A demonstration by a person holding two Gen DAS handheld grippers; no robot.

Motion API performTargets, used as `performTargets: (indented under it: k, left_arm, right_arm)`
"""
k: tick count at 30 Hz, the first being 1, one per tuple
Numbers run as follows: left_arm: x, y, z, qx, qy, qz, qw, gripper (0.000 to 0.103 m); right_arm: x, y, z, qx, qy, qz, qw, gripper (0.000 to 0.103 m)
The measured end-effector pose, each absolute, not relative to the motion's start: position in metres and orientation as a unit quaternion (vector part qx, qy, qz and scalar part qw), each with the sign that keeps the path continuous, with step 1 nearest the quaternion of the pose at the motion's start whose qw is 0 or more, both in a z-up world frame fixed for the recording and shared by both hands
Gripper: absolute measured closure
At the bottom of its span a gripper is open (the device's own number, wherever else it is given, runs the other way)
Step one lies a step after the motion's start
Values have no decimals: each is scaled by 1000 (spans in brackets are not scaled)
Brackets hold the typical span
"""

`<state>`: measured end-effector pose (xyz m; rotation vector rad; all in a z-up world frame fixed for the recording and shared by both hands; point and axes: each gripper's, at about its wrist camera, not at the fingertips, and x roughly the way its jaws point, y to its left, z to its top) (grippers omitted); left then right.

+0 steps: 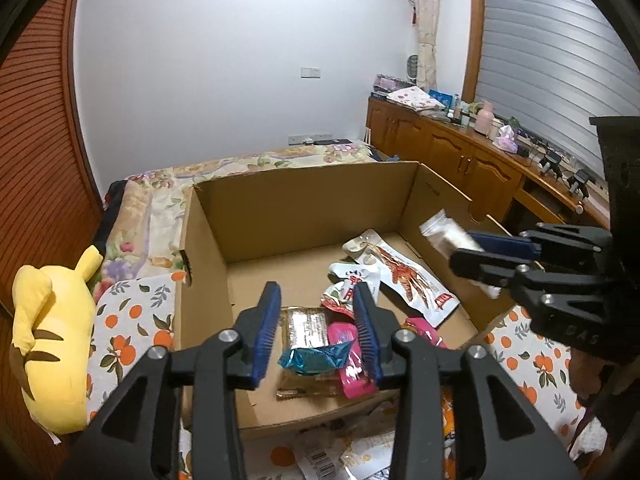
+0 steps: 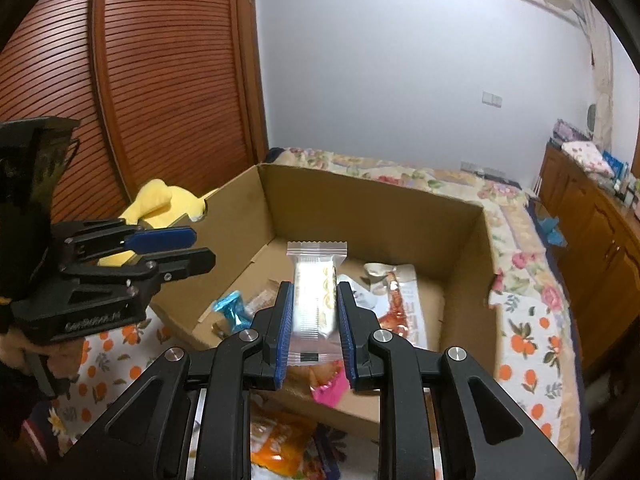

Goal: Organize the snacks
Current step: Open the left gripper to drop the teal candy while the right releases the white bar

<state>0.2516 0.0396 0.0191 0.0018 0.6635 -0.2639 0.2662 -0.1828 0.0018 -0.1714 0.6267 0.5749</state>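
Inside the open cardboard box (image 1: 304, 208) on the bed lie several crinkly snack packets: one blue foil (image 1: 314, 360), two pink (image 1: 350, 360), one long white pouch with red print (image 1: 404, 276). The left hand-held gripper (image 1: 316, 334) hovers over them, released, nothing between its ribbed blue pads. The right hand-held gripper (image 2: 314, 332) grasps one clear, crimp-edged wafer packet (image 2: 314, 292) above the box. An orange-print cloth (image 1: 132, 320) covers the bed; one yellow plush toy (image 1: 48, 344) lies beside a slatted wooden wardrobe (image 2: 160, 80).

Orange snack bag (image 2: 276, 446) half hidden behind gripper frame, barcode packets (image 1: 320, 460) cut off at bottom edge
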Motion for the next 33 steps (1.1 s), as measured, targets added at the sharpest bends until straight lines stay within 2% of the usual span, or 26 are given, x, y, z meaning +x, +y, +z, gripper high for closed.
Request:
performTargets:
  k: [13,27,30,33]
  left_arm:
    - [250,59,22,-7,314,-108,943,52]
    - [237,68,25,-16,312,-111,943,49]
    - [233,68,27,-9,307,-109,945,48]
    - [227,66,27,-7,305,-111,946,46]
  right_arm:
    - [300,-164,-19,-64,347,276,894,83]
    - [303,-160,-21,-53,352,268,895,82]
    - [301,-160,-20,-49,350,265,897,76]
    - [296,-161,-17,-47,347,271,897,75]
